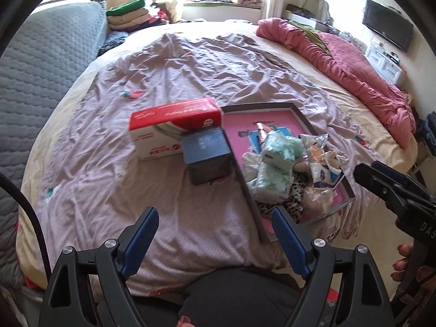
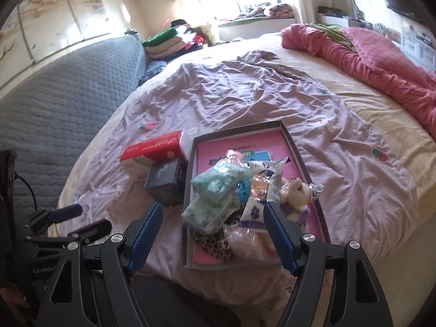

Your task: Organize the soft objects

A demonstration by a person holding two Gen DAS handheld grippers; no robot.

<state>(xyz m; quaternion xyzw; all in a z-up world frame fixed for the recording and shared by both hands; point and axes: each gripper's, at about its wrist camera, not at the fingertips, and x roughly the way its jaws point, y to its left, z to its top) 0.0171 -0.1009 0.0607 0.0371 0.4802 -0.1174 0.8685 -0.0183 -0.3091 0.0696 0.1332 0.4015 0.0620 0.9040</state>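
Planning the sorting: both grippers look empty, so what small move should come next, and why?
Probably lower the open right gripper onto the mint-green tissue packs topping the pile in the shallow pink-lined box; they lie nearest, unobstructed.

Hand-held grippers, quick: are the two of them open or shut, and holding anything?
Left hand-held gripper: open, holding nothing.
Right hand-held gripper: open, holding nothing.

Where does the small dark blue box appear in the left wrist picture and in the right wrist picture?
Left wrist: the dark blue box sits near the centre, in front of the red and white carton.
Right wrist: the dark blue box is left of centre.
Shared landmark: in both, it stands against the left wall of the pink-bottomed tray.
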